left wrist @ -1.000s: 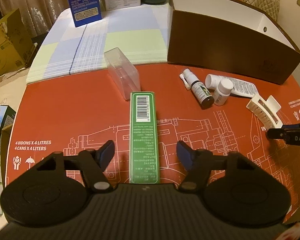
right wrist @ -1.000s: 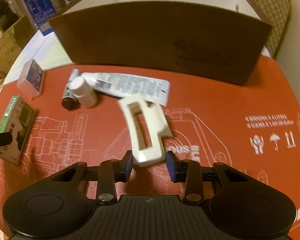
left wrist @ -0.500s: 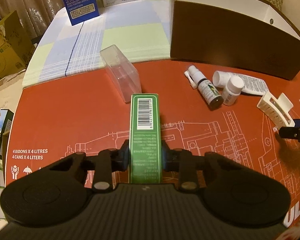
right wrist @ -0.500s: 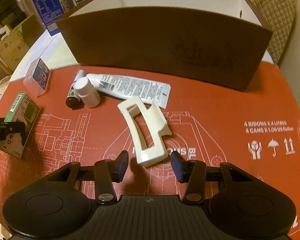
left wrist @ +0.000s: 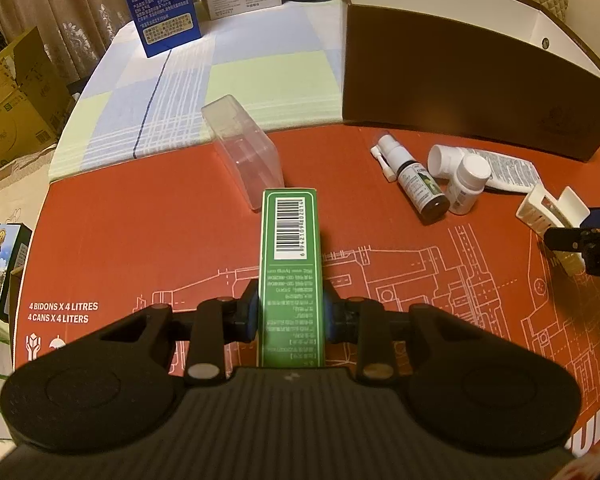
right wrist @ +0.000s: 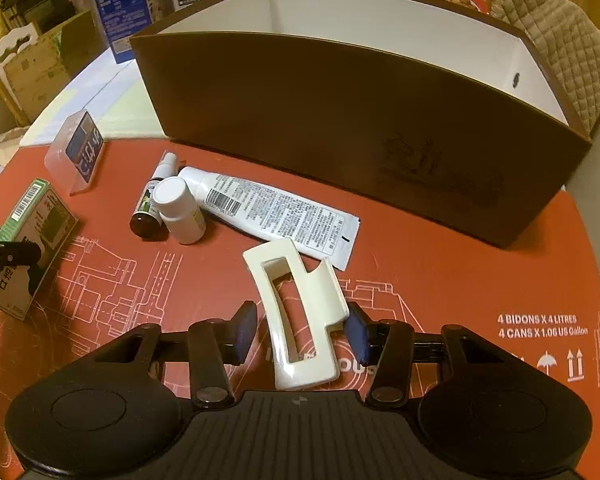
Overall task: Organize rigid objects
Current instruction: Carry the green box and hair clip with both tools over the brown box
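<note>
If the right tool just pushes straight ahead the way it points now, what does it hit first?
The cream hair clip, which already lies between the open right tool fingers, apparently touching one pad. Beyond it lies the white tube, then the brown box wall. Depth is hard to judge.

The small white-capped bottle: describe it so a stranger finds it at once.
Start at the big brown box; on the red mat before it lies a white printed tube. The small white-capped bottle lies against its cap end, all white, unlike the dark spray bottle beside it.
</note>
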